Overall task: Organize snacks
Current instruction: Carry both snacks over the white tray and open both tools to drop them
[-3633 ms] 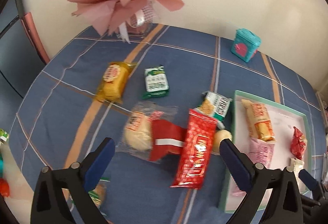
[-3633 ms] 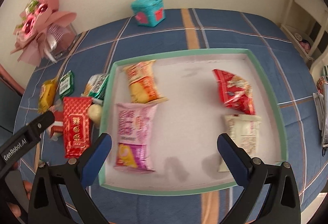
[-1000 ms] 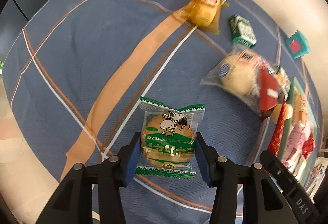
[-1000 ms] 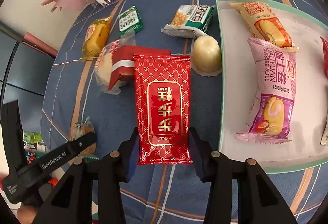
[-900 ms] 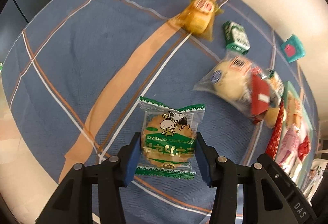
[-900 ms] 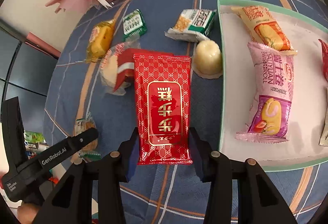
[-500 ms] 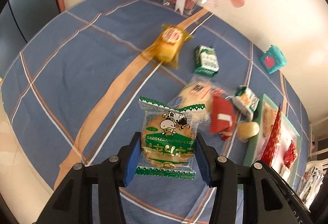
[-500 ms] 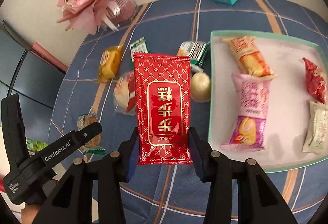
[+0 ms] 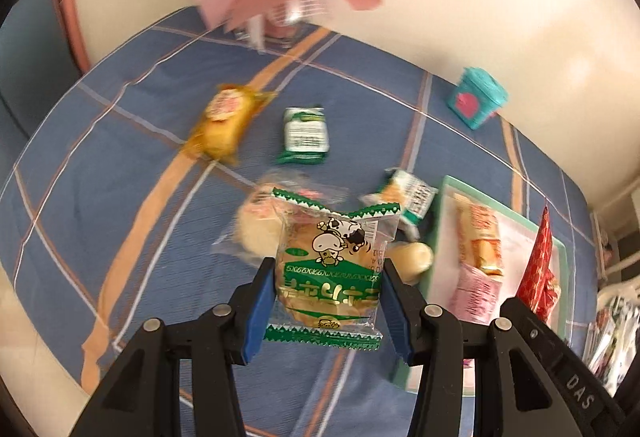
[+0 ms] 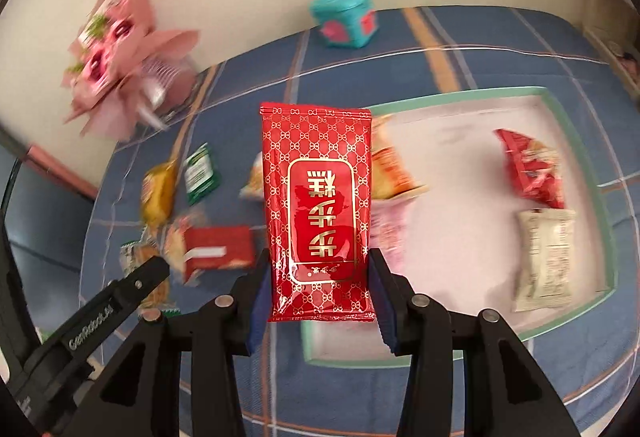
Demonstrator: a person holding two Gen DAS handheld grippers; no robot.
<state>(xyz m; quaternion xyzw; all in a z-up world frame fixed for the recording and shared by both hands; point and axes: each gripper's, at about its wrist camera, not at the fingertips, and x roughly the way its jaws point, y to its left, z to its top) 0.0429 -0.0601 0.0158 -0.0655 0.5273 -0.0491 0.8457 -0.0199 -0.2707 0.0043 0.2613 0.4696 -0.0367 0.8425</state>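
Left gripper point(image 9: 326, 295) clamps a green-trimmed cookie pack point(image 9: 330, 271), raised off the blue plaid surface point(image 9: 120, 165). Right gripper point(image 10: 318, 293) grips a red pouch point(image 10: 318, 213) w/ gold print, hiding part of the tray point(image 10: 572, 125) at 3 o'clock. Loose snacks behind are motion-blurred, labels unreadable.

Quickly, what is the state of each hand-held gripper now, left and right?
Left hand-held gripper: closed on the green cow-print snack packet.
Right hand-held gripper: closed on the red snack packet.

red gold-patterned packet point(image 10: 318, 213) | green-edged cow-print packet point(image 9: 330, 271) | blue plaid tablecloth point(image 9: 120, 197)
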